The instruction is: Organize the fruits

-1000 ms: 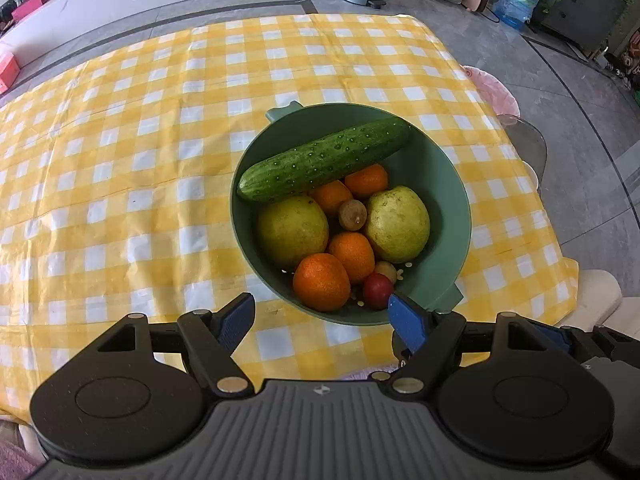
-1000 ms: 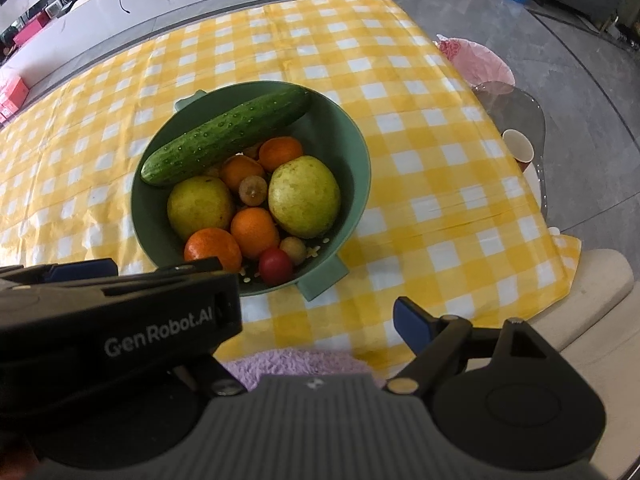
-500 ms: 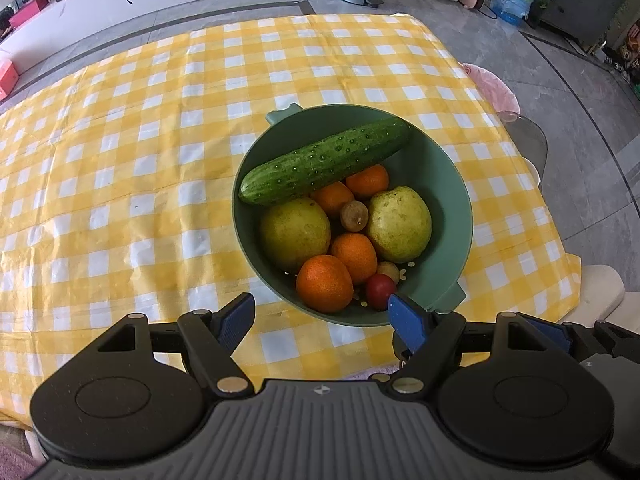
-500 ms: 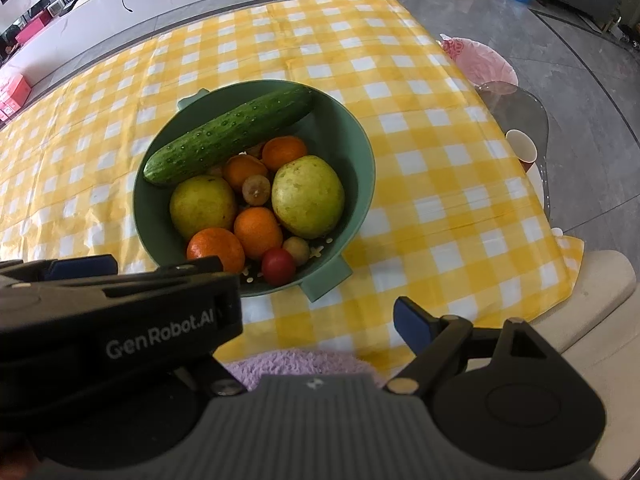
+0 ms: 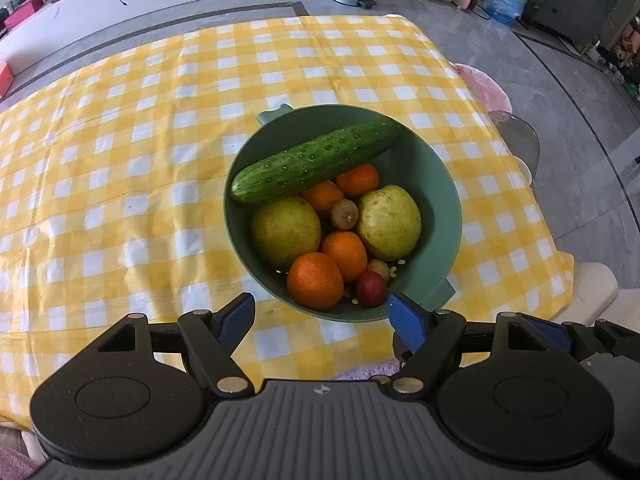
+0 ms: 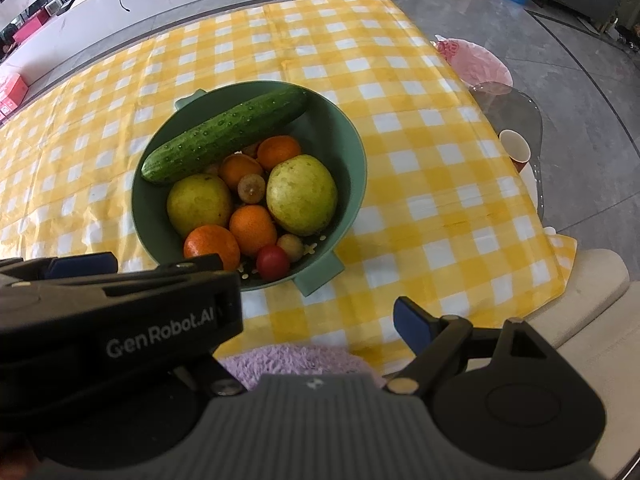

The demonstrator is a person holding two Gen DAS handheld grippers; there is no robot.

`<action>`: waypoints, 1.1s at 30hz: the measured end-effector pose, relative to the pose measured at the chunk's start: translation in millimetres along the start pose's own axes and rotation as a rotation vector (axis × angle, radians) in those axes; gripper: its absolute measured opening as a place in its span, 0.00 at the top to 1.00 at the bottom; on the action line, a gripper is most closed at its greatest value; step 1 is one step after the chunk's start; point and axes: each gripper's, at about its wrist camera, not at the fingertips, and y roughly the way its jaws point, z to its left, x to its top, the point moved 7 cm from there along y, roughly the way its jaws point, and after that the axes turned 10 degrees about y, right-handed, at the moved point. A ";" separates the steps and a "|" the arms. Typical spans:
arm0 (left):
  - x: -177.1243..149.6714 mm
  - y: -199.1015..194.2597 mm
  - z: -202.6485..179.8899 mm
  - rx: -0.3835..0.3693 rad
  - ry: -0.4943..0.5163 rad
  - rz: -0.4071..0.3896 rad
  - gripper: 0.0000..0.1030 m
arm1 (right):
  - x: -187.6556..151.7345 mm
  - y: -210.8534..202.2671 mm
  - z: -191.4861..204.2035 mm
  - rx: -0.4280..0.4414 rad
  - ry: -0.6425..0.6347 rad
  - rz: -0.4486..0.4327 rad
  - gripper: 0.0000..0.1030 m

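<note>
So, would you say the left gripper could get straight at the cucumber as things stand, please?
Probably yes. The cucumber lies on top of the other fruit in the green bowl, with nothing over it, and the left gripper is open and empty just short of the bowl.

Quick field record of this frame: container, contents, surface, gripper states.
container: green bowl, two handles
contents: cucumber lying on top; two pears; four oranges; small red fruit; small brown fruits
surface: yellow checked cloth
left gripper: open, empty, hangs at the bowl's near rim
right gripper: open, empty, apart from the bowl
off table: paper cup
</note>
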 end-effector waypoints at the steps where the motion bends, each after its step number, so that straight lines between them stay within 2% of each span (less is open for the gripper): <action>1: 0.2 0.0 -0.7 -0.003 0.002 0.000 0.14 | -0.3 -0.5 -0.6 -0.003 0.000 -0.001 0.20; 13: 0.5 1.5 -2.3 -0.018 -0.002 -0.001 0.14 | -0.1 -1.6 -2.1 -0.023 -0.004 -0.002 0.20; 18: 0.5 0.6 -3.5 -0.023 0.009 -0.005 0.14 | -0.5 -2.9 -2.1 -0.017 -0.005 -0.003 0.20; 22: -0.4 -1.5 -6.7 -0.060 0.001 -0.007 0.14 | -2.3 -4.3 0.2 0.016 -0.008 0.008 0.20; 33: 0.3 -3.9 -8.0 -0.059 0.009 -0.008 0.14 | -3.1 -6.3 0.6 0.026 -0.007 0.007 0.20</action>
